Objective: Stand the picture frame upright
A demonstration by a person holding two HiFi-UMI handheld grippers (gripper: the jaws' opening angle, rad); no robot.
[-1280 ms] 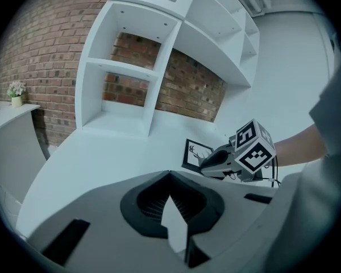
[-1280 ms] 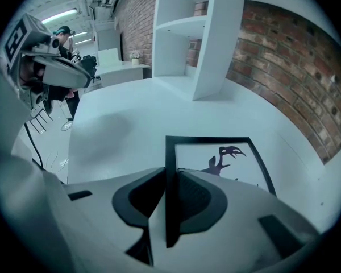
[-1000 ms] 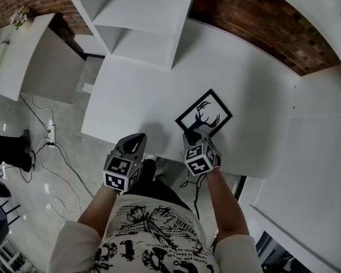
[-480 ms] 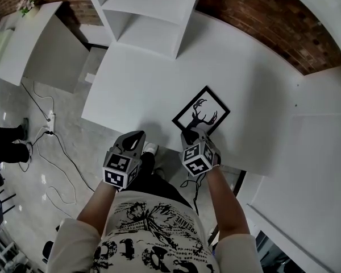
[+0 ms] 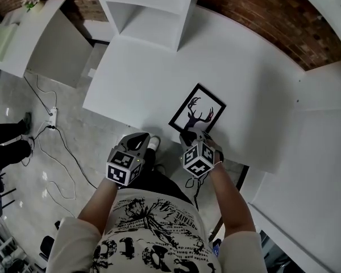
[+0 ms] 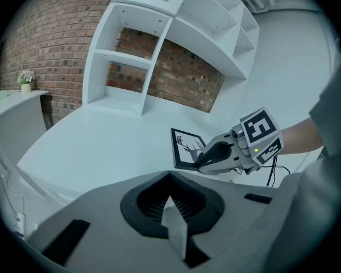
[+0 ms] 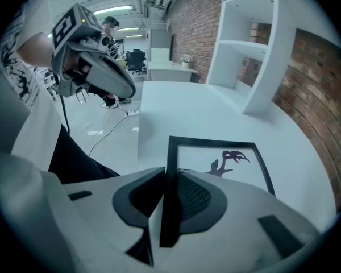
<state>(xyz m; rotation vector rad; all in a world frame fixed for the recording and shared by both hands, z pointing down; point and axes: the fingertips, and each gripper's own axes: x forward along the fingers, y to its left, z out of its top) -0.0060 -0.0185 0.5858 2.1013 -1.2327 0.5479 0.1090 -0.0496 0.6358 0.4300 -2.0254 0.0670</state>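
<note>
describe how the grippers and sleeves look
The left gripper and right gripper are grey wedges with dark ribbed pads, each bearing a cube of black-and-white square markers. A thin dark cable hangs from the right one. The T-shirt is white, short-sleeved, black-printed.

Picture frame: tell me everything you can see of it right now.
The picture frame is a thin black rectangular frame around a white print of a dark antlered deer silhouette. The right gripper is clamped on its edge nearest the person, with the black rim between the pads. From the left gripper view it looks tipped up off the white table rather than lying flat. Whether its far edge rests on the table I cannot tell. Nothing else touches it.
</note>
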